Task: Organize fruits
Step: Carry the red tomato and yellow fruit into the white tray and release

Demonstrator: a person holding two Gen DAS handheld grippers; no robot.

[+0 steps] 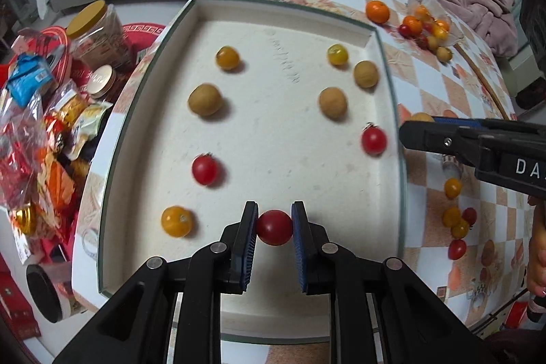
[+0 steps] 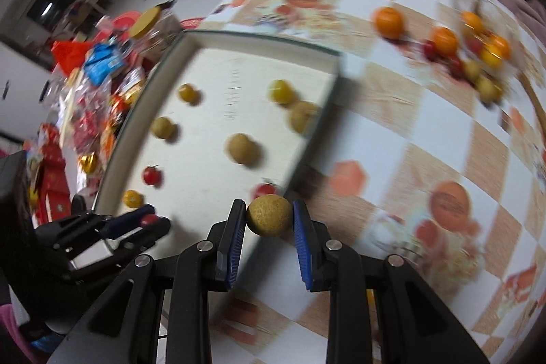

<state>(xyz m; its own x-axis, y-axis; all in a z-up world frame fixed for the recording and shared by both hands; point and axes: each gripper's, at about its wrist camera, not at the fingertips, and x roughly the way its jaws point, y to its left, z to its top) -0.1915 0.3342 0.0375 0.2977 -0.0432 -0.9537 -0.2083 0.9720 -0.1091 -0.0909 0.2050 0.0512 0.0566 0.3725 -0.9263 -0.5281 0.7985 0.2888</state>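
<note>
My left gripper (image 1: 274,217) is shut on a red cherry tomato (image 1: 274,227), held over the near part of the white tray (image 1: 218,5). Fruit lies on the tray in two columns: yellow tomatoes (image 1: 227,57), tan longans (image 1: 205,99), red tomatoes (image 1: 204,170) and a yellow tomato (image 1: 176,221) at the near left. My right gripper (image 2: 269,210) is shut on a tan longan (image 2: 269,215), above the tray's right edge (image 2: 336,74). In the left wrist view the right gripper (image 1: 414,130) juts in from the right beside the tray.
A heap of oranges and small fruit (image 1: 425,28) lies at the far right of the checkered table (image 1: 440,98), with one orange (image 1: 377,11) apart. More tomatoes (image 1: 457,220) lie near the right edge. Snack packets and jars (image 1: 51,111) crowd the left side.
</note>
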